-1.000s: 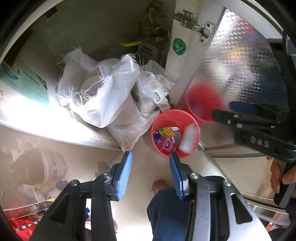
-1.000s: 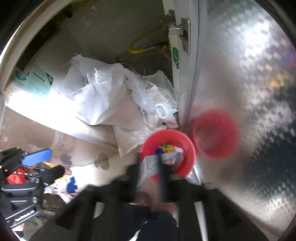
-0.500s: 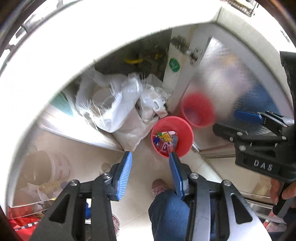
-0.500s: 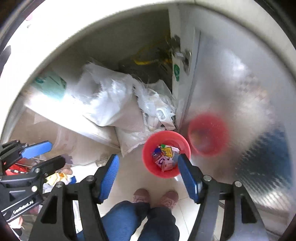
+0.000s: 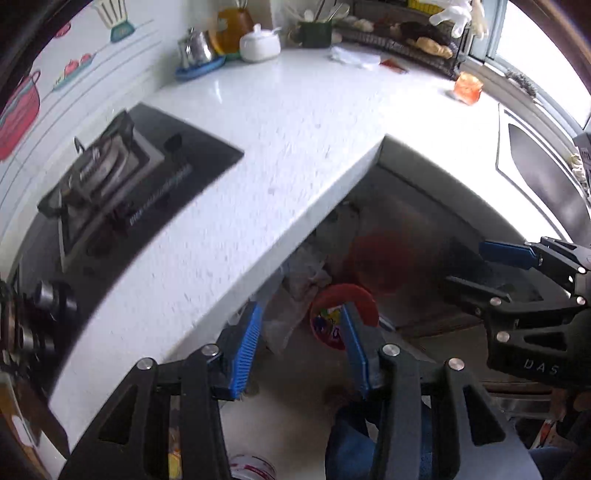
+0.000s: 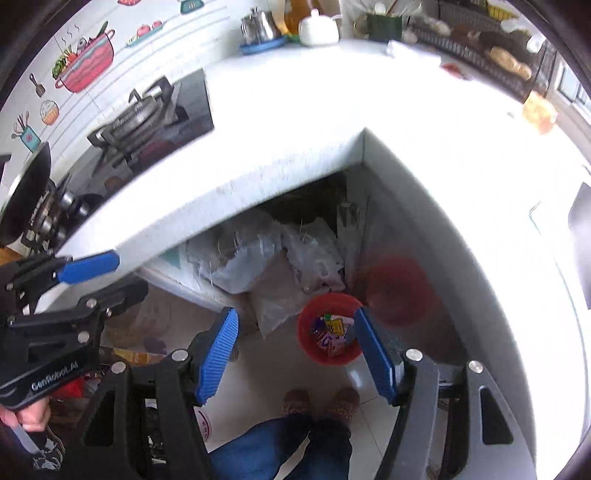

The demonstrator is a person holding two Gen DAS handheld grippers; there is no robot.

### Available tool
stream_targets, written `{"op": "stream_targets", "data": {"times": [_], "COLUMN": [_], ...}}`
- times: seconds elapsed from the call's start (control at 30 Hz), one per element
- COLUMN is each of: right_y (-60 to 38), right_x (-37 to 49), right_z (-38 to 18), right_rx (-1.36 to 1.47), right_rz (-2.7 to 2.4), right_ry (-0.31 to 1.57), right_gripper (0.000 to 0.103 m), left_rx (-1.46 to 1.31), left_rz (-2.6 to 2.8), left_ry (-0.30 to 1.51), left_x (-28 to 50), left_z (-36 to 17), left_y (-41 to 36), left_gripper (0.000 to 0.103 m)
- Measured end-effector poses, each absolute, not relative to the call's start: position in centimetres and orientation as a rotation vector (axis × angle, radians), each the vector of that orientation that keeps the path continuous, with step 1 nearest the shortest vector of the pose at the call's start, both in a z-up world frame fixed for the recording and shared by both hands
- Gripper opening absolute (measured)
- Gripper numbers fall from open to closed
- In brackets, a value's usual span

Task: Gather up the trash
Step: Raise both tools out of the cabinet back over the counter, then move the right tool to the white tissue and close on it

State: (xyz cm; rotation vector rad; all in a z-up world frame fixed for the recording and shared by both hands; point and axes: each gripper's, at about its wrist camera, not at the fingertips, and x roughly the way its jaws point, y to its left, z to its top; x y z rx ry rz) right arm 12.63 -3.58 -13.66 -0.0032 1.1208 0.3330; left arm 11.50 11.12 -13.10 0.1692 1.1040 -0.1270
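Note:
A red trash bucket (image 6: 330,334) stands on the floor under the white countertop (image 6: 295,122), with several colourful wrappers inside. It also shows in the left wrist view (image 5: 334,310), partly behind a blue pad. My left gripper (image 5: 301,349) is open and empty, high above the floor beside the counter edge. My right gripper (image 6: 299,354) is open and empty, well above the bucket. On the counter lie a white crumpled wrapper (image 5: 355,56), a small red packet (image 5: 393,64) and an orange packet (image 5: 468,88).
A gas stove (image 5: 110,177) sits at the counter's left. A kettle (image 5: 194,48), a white sugar pot (image 5: 258,44), a green utensil cup (image 5: 314,33) and a dish rack (image 5: 413,37) line the back. White sacks (image 6: 266,258) fill the open cabinet. A sink (image 5: 543,177) is right. My feet (image 6: 321,402) stand below.
Both grippers have risen from near the bucket to above counter height, so the countertop and stove have come into view. The right gripper, holding a wrapper a second ago, is now empty.

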Motion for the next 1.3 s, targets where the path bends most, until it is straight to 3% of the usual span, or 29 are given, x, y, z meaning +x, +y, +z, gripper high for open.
{"op": "stream_targets", "data": {"times": [0.4,0.63,0.8,0.93,1.3], "right_y": [-6.8,-10.1,-12.1,-13.5,-14.9], "right_x": [15.5,20.2,23.6,26.2,32.9], "right_z": [-8.1,-6.3,-5.8,-5.5,-4.5], "right_rx": [0.000,-0.002,-0.006,-0.017,-0.019], "right_rz": [0.253,0.211,0.192,0.195,0.164], "right_ry": [1.048,1.001,0.978,0.973,0.961], "right_gripper": [0.070,0.076,0.077,0.078,0.090], "left_rx": [0.209,0.224,0.220,0.204,0.177], "left_rz": [-0.254,-0.292,-0.272,-0.240,-0.234], "left_ry": [0.998,0.956,0.932,0.915,0.898], "left_x": [16.1,21.1,25.2,28.0,37.0], "left_z": [-7.3,-6.5,-6.3,-5.8,-4.4], "left_y": [6.7,3.9,2.5,2.1,2.4], "left_gripper": [0.042,0.061,0.064,0.079,0.081]}}
